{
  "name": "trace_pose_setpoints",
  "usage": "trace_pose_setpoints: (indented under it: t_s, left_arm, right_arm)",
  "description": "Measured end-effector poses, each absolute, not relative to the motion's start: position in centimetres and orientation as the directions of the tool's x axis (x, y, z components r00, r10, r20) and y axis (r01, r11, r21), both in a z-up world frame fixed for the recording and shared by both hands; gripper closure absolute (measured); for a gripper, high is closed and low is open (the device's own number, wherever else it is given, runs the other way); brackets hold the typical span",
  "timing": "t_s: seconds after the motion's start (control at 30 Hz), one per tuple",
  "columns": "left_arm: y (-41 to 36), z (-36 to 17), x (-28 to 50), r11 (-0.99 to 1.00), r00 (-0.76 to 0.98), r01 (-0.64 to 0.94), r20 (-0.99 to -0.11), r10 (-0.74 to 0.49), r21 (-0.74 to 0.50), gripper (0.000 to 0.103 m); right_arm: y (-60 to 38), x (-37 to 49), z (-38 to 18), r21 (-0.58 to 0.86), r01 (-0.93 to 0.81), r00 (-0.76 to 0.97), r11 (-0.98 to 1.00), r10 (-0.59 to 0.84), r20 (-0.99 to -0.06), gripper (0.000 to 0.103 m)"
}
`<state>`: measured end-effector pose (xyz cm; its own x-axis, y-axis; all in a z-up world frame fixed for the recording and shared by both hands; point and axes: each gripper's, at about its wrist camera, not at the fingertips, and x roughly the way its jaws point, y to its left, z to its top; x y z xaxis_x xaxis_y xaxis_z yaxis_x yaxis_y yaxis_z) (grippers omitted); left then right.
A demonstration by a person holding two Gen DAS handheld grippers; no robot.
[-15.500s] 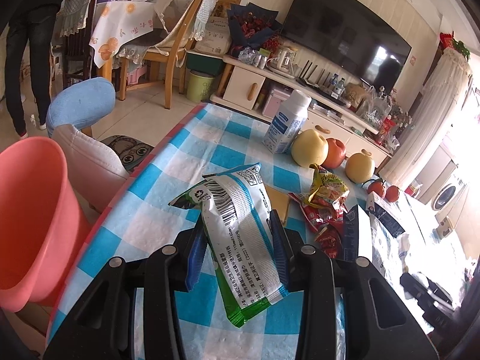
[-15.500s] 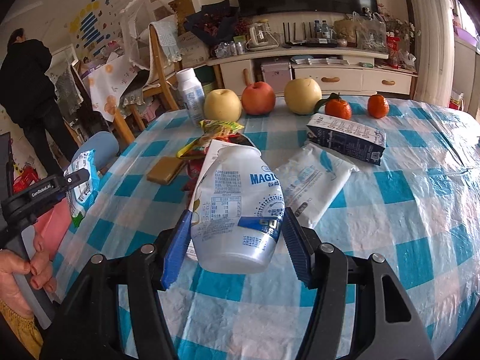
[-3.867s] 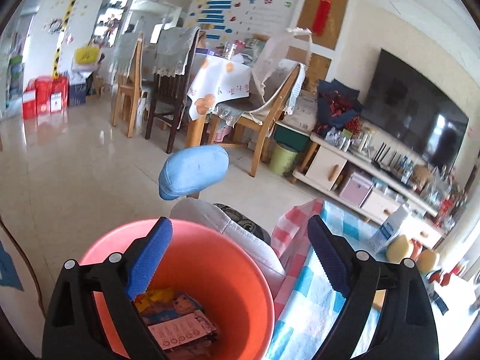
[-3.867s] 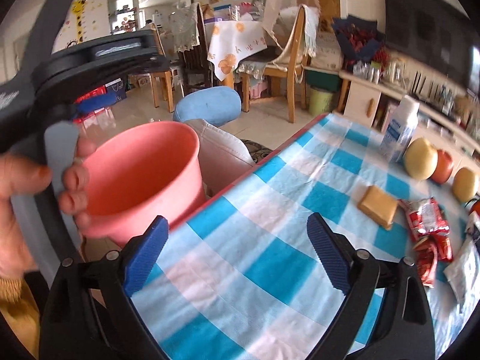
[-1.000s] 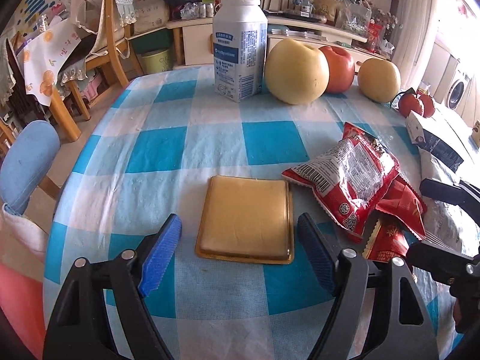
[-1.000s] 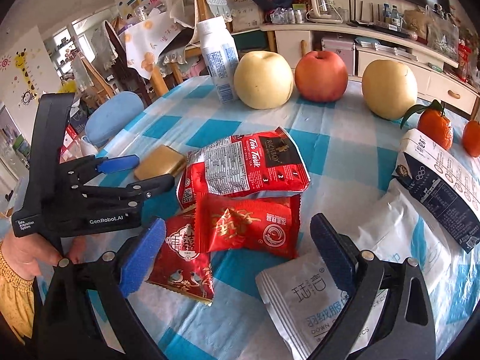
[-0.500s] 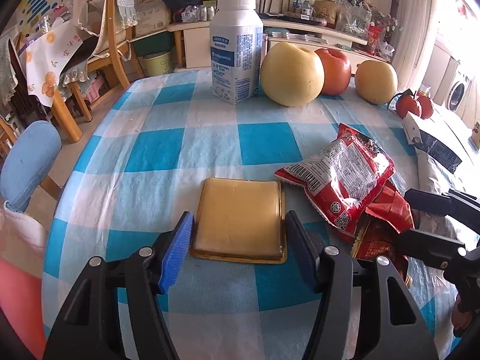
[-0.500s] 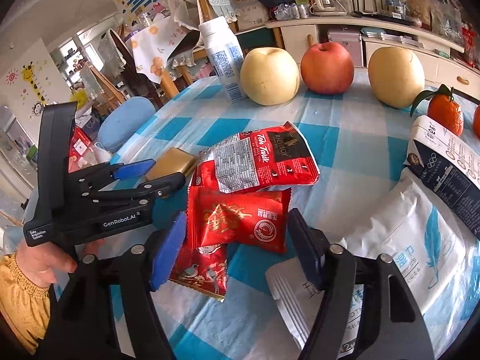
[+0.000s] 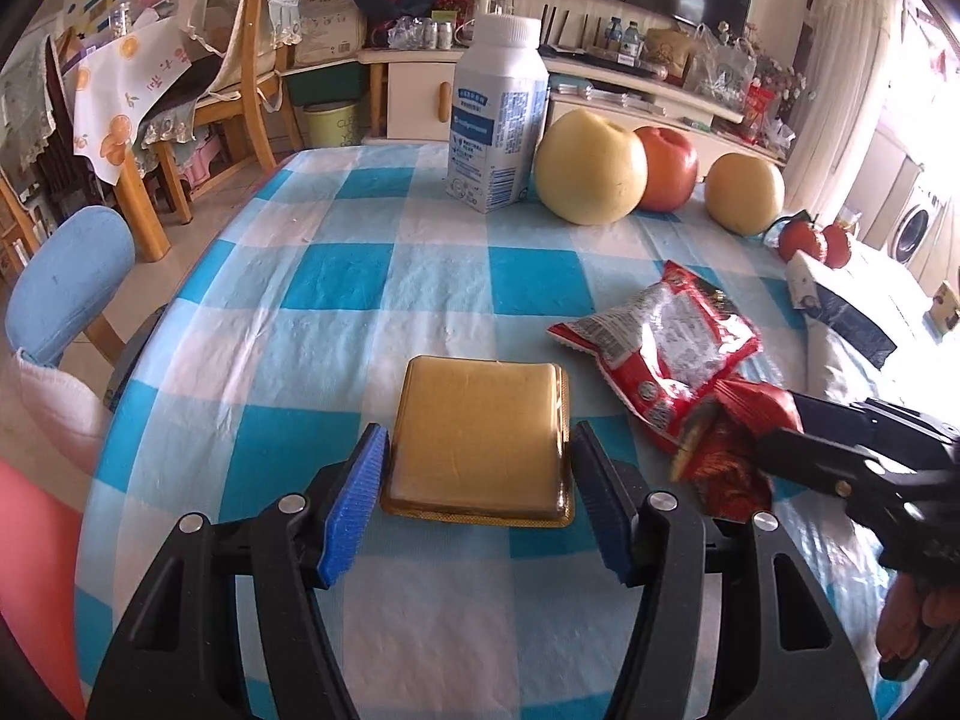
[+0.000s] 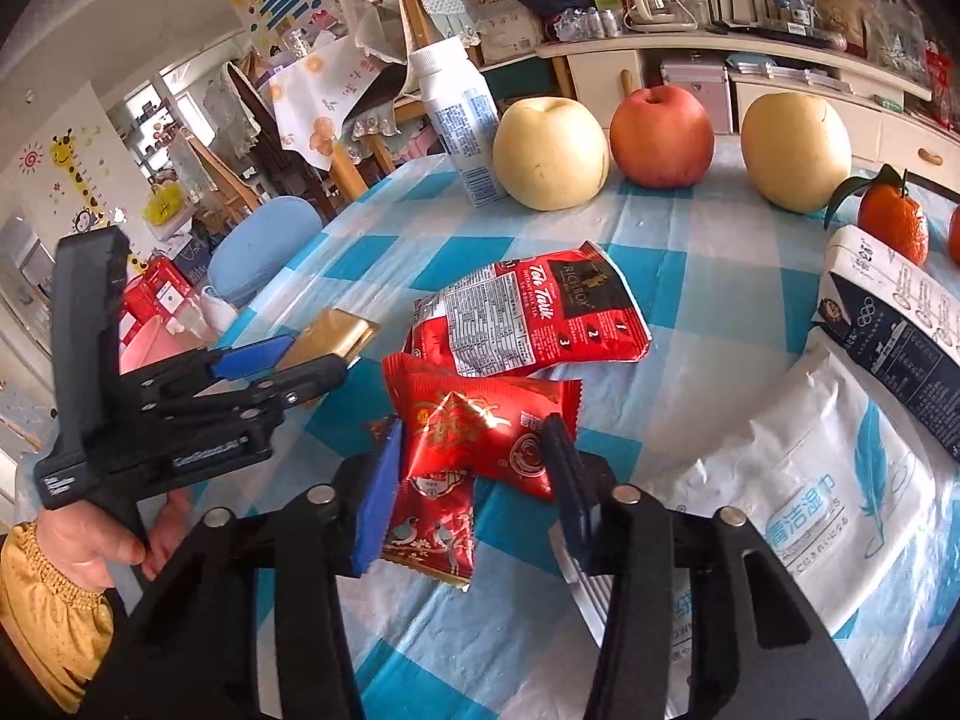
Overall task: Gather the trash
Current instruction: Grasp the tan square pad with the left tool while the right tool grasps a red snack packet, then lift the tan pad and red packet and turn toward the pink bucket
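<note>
Glossy red wrapper [image 10: 480,426] crumples between closing right gripper [image 10: 474,468] jaws; left gripper [image 9: 477,480] jaws clamp flat golden packet [image 9: 480,432].

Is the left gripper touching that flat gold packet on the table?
Touching. The left wrist view shows both blue pads of the left gripper pressed against the gold packet sides.

Flat gold packet [image 9: 477,432], crinkled red wrappers [image 10: 480,420]

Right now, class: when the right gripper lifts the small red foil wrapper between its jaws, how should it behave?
The small red foil wrapper looks thin and creased, so it will probably crumple and flop. Its glossy surface may slip against the right gripper. It looks flat, so likely very light.
</note>
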<state>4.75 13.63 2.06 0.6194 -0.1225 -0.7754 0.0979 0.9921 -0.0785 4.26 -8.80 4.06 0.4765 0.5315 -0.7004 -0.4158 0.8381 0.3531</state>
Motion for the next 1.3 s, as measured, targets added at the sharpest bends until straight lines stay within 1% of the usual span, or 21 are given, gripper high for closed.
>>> trace_pose_setpoints:
  t_s: [0.07,0.2,0.23,0.27,0.5,0.53,0.73,0.9,1.07,1.3]
  left_arm:
    - [13.7,2.2,4.3,0.991,0.621,0.098,-0.772,-0.132,-0.090,0.040]
    - [13.8,2.6,3.5,0.988,0.626,0.098,-0.764,-0.153,-0.118,0.040]
    - [13.8,2.6,3.4,0.988,0.627,0.098,-0.763,-0.157,-0.123,0.040]
    - [13.9,2.7,3.2,0.987,0.629,0.097,-0.761,-0.160,-0.128,0.040]
    - [13.9,3.1,1.9,0.983,0.631,0.090,-0.754,-0.181,-0.160,0.040]
    - [13.9,3.1,1.6,0.982,0.633,0.087,-0.752,-0.182,-0.165,0.040]
    - [14.4,3.1,-0.1,0.980,0.634,0.065,-0.751,-0.184,-0.186,0.040]
    - [14.8,3.5,-1.4,0.980,0.643,0.058,-0.744,-0.184,-0.192,0.040]
    - [15.2,3.8,-2.2,0.977,0.652,0.053,-0.734,-0.191,-0.208,0.040]
    - [15.8,5.0,-2.8,0.975,0.683,0.066,-0.703,-0.200,-0.214,0.040]
  right_arm:
    - [-8.7,4.2,4.2,0.335,-0.420,0.483,0.843,0.520,-0.704,0.064]
    - [-8.3,3.8,4.3,0.293,-0.430,0.500,0.854,0.495,-0.711,0.070]
    - [-8.3,3.7,4.3,0.284,-0.433,0.504,0.856,0.490,-0.711,0.075]
    - [-8.2,3.6,4.5,0.276,-0.435,0.509,0.857,0.487,-0.710,0.078]
    - [-8.1,2.9,4.9,0.223,-0.425,0.546,0.877,0.445,-0.710,0.086]
    - [-8.1,2.8,4.9,0.219,-0.422,0.550,0.880,0.441,-0.709,0.098]
    - [-8.7,2.2,5.0,0.206,-0.396,0.573,0.895,0.416,-0.707,0.098]
    - [-9.5,1.5,5.9,0.225,-0.381,0.591,0.896,0.424,-0.686,0.098]
    - [-10.2,0.4,7.1,0.283,-0.375,0.601,0.883,0.464,-0.651,0.098]
    - [-10.7,-1.1,8.4,0.420,-0.376,0.577,0.826,0.563,-0.591,0.098]
